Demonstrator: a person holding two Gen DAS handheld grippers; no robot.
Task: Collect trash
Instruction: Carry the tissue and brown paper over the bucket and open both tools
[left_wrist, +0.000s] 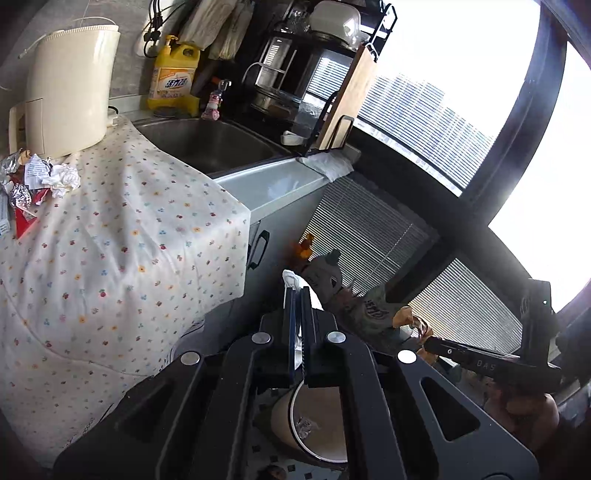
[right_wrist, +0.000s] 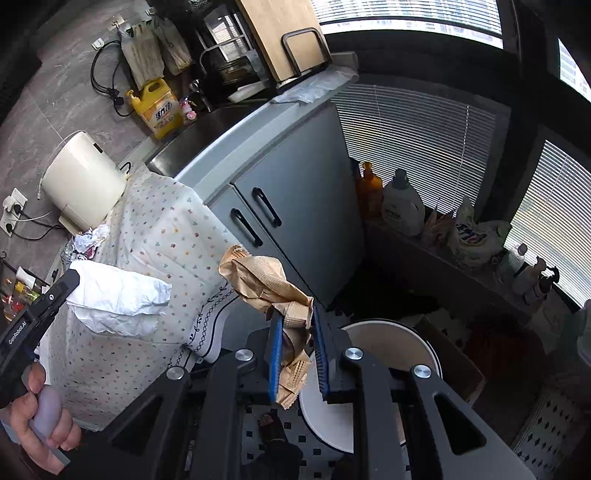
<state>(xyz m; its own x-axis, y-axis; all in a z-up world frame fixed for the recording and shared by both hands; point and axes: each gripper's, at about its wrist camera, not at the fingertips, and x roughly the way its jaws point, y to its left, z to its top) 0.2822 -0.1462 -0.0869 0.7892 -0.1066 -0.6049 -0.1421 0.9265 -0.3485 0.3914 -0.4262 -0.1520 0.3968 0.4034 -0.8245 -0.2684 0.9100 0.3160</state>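
My left gripper (left_wrist: 298, 295) is shut on a crumpled white paper (left_wrist: 295, 280), which shows larger in the right wrist view (right_wrist: 118, 299). It hangs above the round beige trash bin (left_wrist: 314, 424) on the floor. My right gripper (right_wrist: 297, 317) is closed on a crumpled brown paper (right_wrist: 266, 284), held over the same bin (right_wrist: 391, 347). More crumpled paper and foil trash (left_wrist: 40, 181) lies on the flowered cloth (left_wrist: 110, 240) near the cream appliance.
A cream appliance (left_wrist: 70, 92) stands at the cloth's back. A steel sink (left_wrist: 214, 144), yellow detergent bottle (left_wrist: 173, 77) and dish rack (left_wrist: 303, 70) lie beyond. Grey cabinet doors (right_wrist: 295, 206) face the bin. Bottles (right_wrist: 402, 203) line the window sill.
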